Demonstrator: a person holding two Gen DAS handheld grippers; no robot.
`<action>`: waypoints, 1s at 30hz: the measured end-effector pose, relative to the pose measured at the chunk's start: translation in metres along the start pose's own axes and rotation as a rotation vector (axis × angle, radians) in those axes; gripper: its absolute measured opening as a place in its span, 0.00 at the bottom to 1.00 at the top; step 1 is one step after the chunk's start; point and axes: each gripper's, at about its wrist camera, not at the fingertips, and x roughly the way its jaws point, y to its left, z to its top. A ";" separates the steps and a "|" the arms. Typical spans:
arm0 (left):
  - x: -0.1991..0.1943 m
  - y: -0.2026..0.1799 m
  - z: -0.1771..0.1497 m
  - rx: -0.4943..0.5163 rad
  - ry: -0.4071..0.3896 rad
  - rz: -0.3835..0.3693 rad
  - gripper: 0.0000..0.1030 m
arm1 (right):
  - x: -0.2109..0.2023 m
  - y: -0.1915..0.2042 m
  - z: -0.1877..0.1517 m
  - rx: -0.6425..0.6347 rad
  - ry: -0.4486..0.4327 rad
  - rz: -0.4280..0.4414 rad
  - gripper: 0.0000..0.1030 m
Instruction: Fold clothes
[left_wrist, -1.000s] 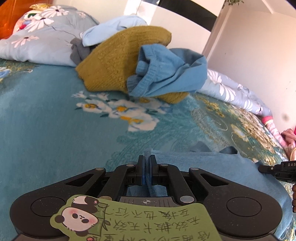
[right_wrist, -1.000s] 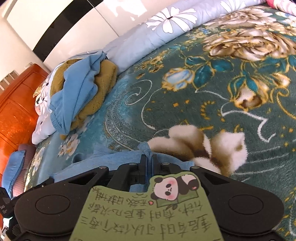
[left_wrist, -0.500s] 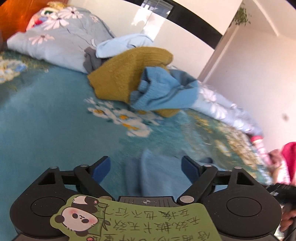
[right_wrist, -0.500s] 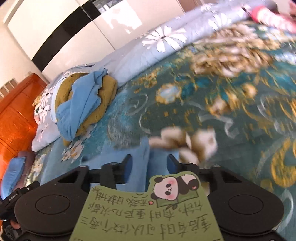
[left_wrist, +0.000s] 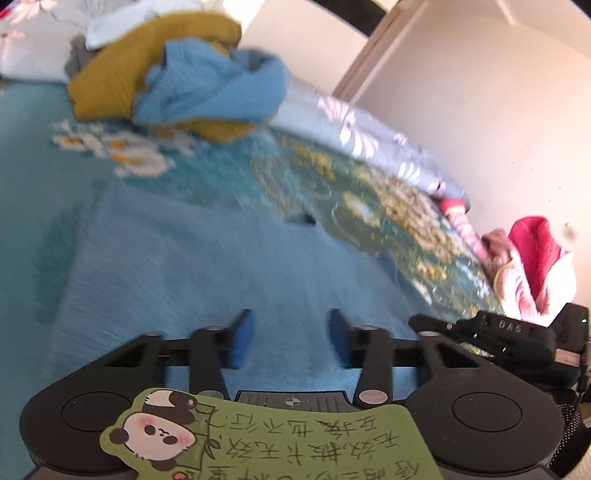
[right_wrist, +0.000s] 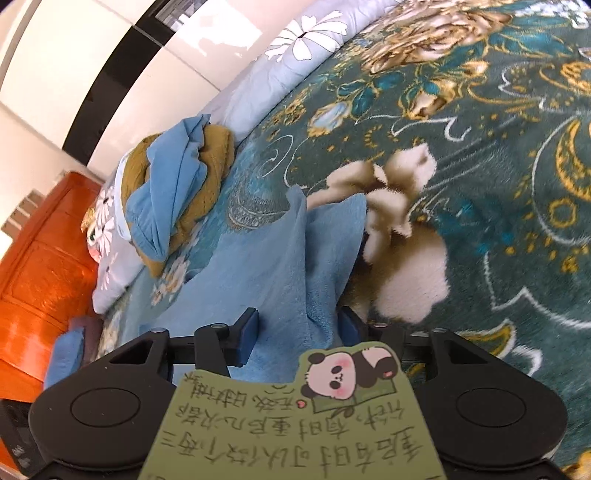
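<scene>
We see our right gripper (right_wrist: 297, 334) low over a light blue garment (right_wrist: 266, 266) spread on the floral bedspread (right_wrist: 498, 166), its jaws closing with a raised ridge of the cloth between them (the pads do not press it). Farther back a pile of blue and mustard clothes (right_wrist: 173, 192) lies near the orange headboard (right_wrist: 40, 277).

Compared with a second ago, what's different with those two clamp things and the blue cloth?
Both have let go. The left hand-held gripper and right hand-held gripper, each pinched shut on the blue garment before, now stand apart with the cloth loose between them; both are closing again. The garment lies flat on the blanket. The clothes pile stayed put.
</scene>
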 end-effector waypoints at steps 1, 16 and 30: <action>0.004 -0.001 -0.001 0.003 0.006 0.002 0.19 | 0.001 -0.001 0.000 0.012 0.002 0.005 0.36; -0.003 0.012 -0.001 -0.059 0.025 -0.001 0.11 | -0.015 0.066 0.002 -0.158 -0.030 -0.110 0.16; -0.138 0.128 -0.027 -0.319 -0.147 0.132 0.11 | 0.021 0.216 -0.031 -0.484 0.031 -0.177 0.16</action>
